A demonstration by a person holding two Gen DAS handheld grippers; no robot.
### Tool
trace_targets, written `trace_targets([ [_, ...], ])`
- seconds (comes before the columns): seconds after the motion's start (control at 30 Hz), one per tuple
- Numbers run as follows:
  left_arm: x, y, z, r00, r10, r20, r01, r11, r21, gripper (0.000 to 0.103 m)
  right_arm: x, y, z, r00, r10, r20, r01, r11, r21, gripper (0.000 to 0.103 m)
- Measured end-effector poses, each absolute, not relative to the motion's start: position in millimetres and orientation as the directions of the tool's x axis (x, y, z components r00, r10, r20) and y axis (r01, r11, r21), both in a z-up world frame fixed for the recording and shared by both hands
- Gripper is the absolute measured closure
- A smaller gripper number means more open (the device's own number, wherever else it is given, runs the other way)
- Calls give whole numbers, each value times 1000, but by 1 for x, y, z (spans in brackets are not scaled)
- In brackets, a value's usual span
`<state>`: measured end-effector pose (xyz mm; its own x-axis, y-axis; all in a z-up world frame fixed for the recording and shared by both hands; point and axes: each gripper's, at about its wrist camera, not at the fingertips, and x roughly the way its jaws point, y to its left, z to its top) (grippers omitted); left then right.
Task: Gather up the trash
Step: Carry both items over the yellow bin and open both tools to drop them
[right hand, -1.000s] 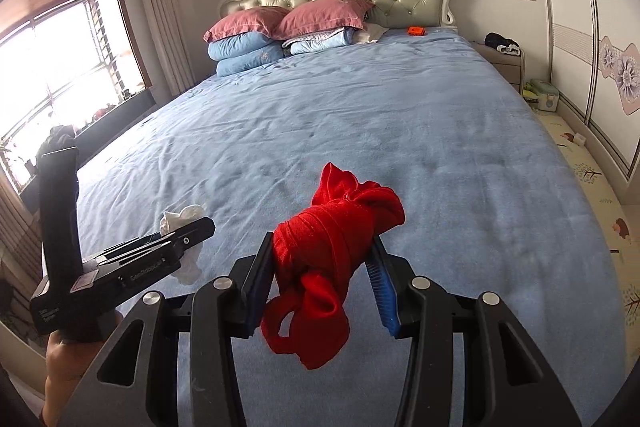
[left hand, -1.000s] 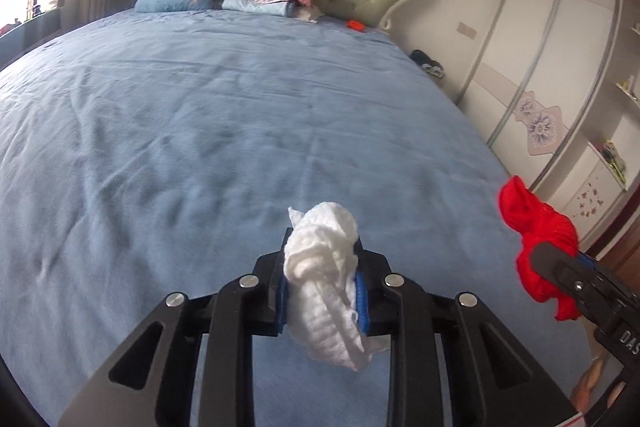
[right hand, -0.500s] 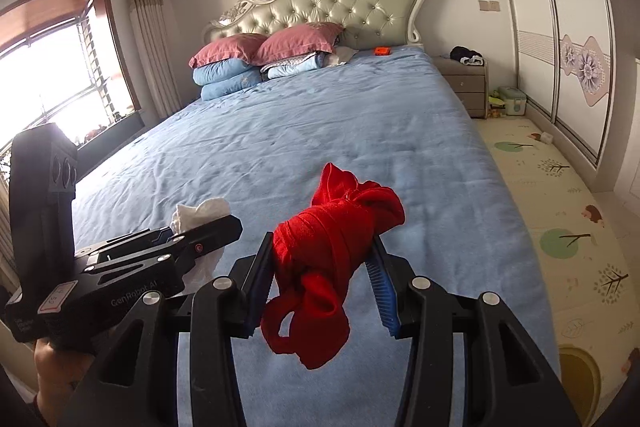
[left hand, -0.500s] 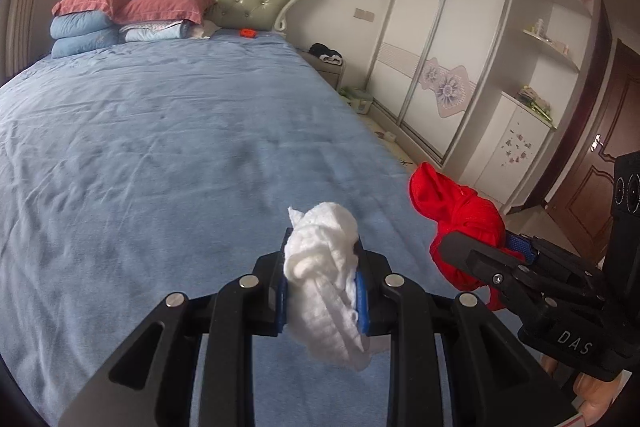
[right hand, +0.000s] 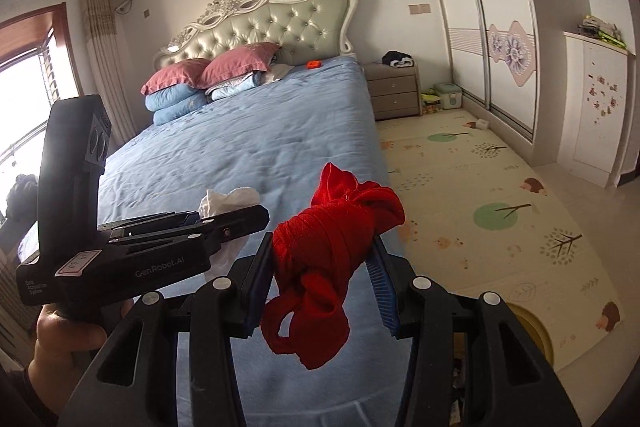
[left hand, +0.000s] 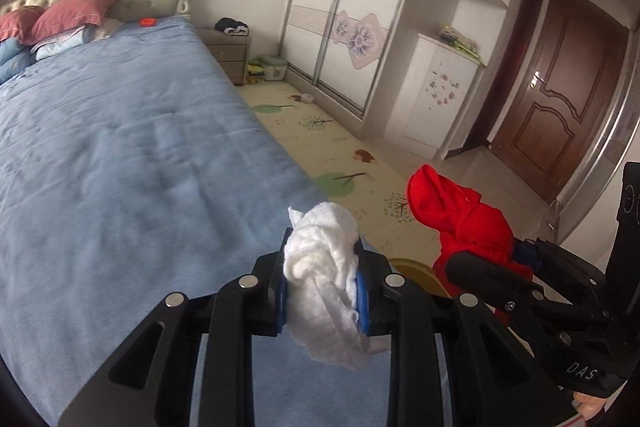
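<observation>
Both views have swung from the bed (left hand: 120, 155) toward the floor. Left hand-held gripper (left hand: 322, 287) pinches a white wad (left hand: 324, 283); right hand-held gripper (right hand: 324, 275) pinches a red rag (right hand: 328, 263). Likely carrying both to a bin.

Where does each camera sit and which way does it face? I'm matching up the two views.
Left wrist: on the left gripper, looking past the bed's corner toward wardrobe and door; own fingers clamp a white wad.
Right wrist: on the right gripper, facing up the bed toward the headboard; own fingers clamp a red cloth, and the left hand shows.
Shared: each sees the other gripper, bed, play mat.
</observation>
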<state>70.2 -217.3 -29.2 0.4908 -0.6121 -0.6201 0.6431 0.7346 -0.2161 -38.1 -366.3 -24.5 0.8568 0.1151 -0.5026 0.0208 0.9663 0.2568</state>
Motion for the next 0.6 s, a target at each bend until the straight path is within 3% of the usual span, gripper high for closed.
trace_targets([
  [0.6, 13, -392, -86, 255, -622, -740, 819, 546, -177, 77, -121, -489, -68, 807, -94, -582, 294, 920, 260, 56],
])
